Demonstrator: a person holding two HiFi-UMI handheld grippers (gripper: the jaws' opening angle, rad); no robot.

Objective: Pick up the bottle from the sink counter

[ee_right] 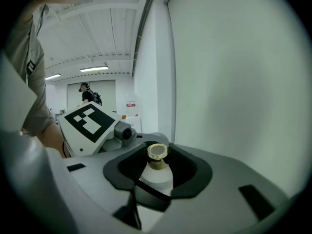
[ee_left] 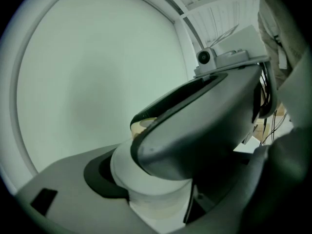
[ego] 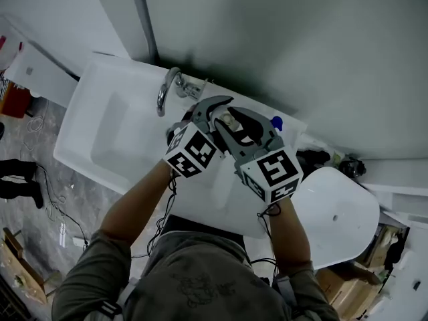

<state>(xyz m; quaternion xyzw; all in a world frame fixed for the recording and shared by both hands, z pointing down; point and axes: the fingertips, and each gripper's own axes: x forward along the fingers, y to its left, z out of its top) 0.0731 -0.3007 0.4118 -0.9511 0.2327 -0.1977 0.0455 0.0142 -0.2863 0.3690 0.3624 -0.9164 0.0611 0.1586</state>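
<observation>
Wall (ego: 301, 45) is standing right behind counter (ego: 221, 199), blocking approach from the back. Faucet (ego: 167, 89) is crowding the L side near bottle (ee_right: 158, 177); blue item (ego: 277, 122) is sitting near on the R. L gripper (ego: 212, 107) & R gripper (ego: 231, 127) are crossing at bottle, each blocking the other. Basin (ego: 107, 139) & counter front are lying open.

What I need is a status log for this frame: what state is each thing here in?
bottle: clamped by both grippers, its tan neck sticking out above the jaws.
left gripper: shut on the bottle's white body.
right gripper: shut round the bottle just below its neck.
faucet: no water seen running.
</observation>
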